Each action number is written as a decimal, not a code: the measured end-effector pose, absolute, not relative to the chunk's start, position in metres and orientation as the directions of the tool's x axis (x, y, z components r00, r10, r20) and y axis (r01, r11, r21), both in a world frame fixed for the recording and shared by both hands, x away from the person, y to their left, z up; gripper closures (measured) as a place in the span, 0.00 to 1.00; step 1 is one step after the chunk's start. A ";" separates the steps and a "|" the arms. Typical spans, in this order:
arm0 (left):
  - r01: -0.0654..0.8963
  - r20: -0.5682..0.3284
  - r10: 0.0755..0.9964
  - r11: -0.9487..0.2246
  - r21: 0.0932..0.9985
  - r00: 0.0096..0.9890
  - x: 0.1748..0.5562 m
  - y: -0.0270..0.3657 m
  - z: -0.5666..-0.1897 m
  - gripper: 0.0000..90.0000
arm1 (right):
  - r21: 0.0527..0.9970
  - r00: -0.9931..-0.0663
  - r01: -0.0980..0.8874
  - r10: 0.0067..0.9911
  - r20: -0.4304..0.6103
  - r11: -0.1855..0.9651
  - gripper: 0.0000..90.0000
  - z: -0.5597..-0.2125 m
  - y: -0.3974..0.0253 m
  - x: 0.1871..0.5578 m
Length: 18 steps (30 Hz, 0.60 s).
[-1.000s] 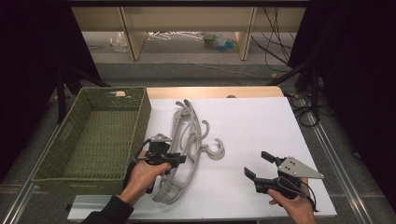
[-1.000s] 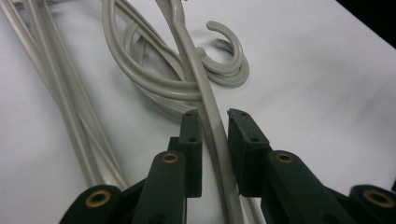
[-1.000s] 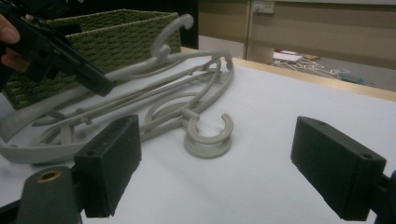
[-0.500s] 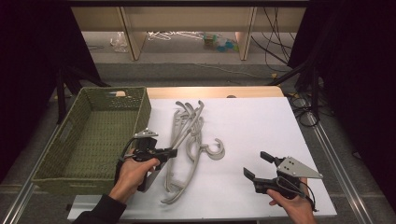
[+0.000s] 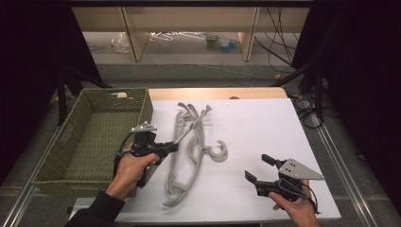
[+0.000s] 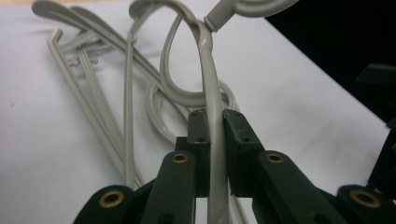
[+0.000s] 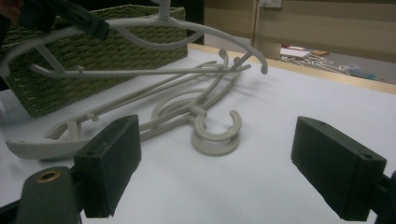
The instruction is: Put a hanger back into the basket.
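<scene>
Now, left gripper (image 6: 212,154): clamped on a grey hanger (image 6: 208,70), lifted off the pile | right gripper (image 5: 261,169): jaws spread wide, holding nothing, above white table (image 5: 265,123).

Nothing legible anywhere here: no label, brand, number or sign that can be read on any surface in the high view or in either gripper view.

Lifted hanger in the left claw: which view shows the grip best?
The left gripper view: the left claw is shut on the lifted hanger, its arm pinched between both pads. The high view shows that hanger raised beside the basket; the right gripper view shows it above the pile.
</scene>
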<state>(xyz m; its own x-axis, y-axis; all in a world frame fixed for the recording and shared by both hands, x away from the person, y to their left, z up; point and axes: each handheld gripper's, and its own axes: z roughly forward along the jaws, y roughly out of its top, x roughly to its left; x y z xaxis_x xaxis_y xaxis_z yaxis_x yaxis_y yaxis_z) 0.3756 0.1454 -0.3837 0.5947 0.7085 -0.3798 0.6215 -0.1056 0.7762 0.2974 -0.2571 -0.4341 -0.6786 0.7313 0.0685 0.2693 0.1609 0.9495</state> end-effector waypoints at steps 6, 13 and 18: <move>0.594 -0.385 0.705 -0.065 0.801 0.596 0.381 0.162 -0.354 0.90 | 0.948 -0.674 0.276 0.735 0.072 0.160 0.18 -0.434 -0.257 0.297; 0.556 -0.361 0.723 -0.039 0.830 0.589 0.380 0.194 -0.321 0.90 | 0.948 -0.672 0.273 0.737 0.065 0.165 0.18 -0.434 -0.257 0.298; 0.507 -0.310 0.760 -0.029 0.861 0.571 0.378 0.224 -0.304 0.90 | 0.946 -0.673 0.276 0.737 0.065 0.169 0.18 -0.434 -0.257 0.297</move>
